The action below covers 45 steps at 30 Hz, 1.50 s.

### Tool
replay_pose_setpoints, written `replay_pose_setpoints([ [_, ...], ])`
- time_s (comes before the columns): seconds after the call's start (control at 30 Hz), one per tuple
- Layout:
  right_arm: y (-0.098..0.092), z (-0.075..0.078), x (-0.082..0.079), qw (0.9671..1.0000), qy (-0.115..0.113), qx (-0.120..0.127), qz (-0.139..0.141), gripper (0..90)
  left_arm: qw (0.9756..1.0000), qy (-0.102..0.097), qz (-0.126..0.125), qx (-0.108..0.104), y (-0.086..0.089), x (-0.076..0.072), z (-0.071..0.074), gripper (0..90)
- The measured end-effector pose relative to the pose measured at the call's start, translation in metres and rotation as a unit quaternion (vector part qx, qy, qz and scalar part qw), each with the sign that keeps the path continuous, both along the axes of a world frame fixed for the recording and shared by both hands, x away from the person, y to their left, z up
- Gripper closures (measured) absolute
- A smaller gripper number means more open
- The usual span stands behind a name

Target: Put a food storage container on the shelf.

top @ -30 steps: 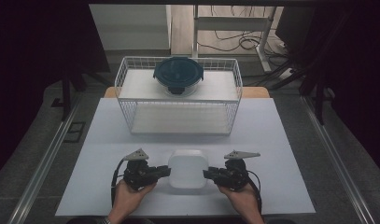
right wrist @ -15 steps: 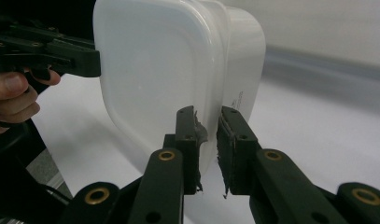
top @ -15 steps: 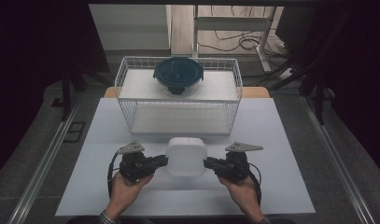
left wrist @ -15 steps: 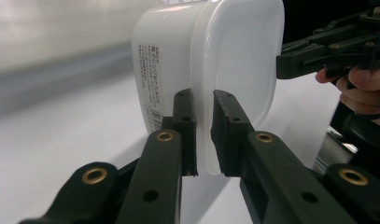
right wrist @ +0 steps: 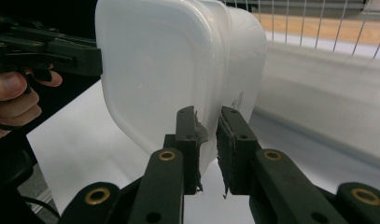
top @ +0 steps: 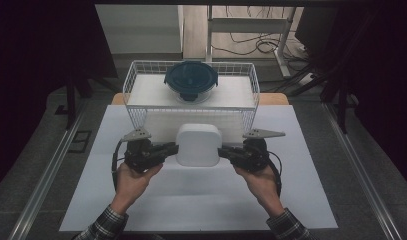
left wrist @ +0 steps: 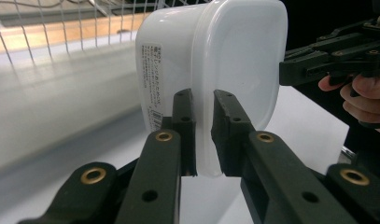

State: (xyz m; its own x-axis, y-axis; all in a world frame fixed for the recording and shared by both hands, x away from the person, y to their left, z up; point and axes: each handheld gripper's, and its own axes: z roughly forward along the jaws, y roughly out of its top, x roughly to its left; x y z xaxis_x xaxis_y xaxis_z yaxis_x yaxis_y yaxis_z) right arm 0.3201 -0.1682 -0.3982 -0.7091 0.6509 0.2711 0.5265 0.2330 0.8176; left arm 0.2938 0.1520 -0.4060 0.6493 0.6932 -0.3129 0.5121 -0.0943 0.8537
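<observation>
1. Situation: white, square, rounded-corner plastic container w/ lid (top: 198,145) is off the white tabletop (top: 311,190), carried between both grippers, just in front of the white wire basket (top: 136,107). Judging by this, the step in hand is a two-handed lift toward the basket.
2. Left gripper (top: 166,149): jaws clenched on the container's lid rim on its left side; in the left gripper view the lip sits squarely between both pads (left wrist: 227,130).
3. Right gripper (top: 228,152): jaws likewise pinching the rim on the opposite side; right gripper view shows the rim between the pads (right wrist: 232,140), the pad rubber looking frayed at the edge, so grip there may be weaker.
4. Do it well: keep both hands level w/ each other so the container doesn't tilt or twist out of the thin rim grip.
5. Move both at the same pace; any pulling apart or pushing in could flex the lid & pop it.
6. Get the container's bottom above the basket's front wall before going fwd; wire edge is close.
7. Inside the basket, a round clear glass bowl w/ dark blue lid (top: 191,80) sits at the back centre; aim for bare basket floor in front of it, w/o touching it.
8. Let go only once the container rests flat.
</observation>
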Motion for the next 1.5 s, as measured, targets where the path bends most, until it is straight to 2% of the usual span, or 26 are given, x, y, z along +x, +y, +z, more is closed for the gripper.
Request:
replay_pose_setpoints([
  [0.3,0.006,0.035,0.017,0.9998,-0.019,0.000,0.007,78.1,0.9997,-0.023,0.009,-0.009,0.006,0.012,0.031,79.6],
  [0.6,0.016,0.071,0.028,0.9993,-0.035,-0.005,0.009,78.2,0.9992,-0.027,0.019,-0.024,0.015,0.021,0.058,79.6],
  [0.9,0.026,0.108,0.037,0.9988,-0.047,-0.003,0.011,78.2,0.9987,-0.037,0.029,-0.018,0.023,0.028,0.097,79.4],
  [1.03,0.031,0.125,0.043,0.9986,-0.051,-0.001,0.012,78.2,0.9987,-0.035,0.030,-0.022,0.029,0.033,0.115,79.3],
  [1.33,0.044,0.158,0.059,0.9983,-0.058,0.007,0.007,78.3,0.9983,-0.033,0.034,-0.032,0.043,0.054,0.146,79.0],
  [1.5,0.051,0.170,0.073,0.9982,-0.059,0.007,0.000,78.2,0.9980,-0.032,0.042,-0.033,0.046,0.070,0.154,78.7],
])
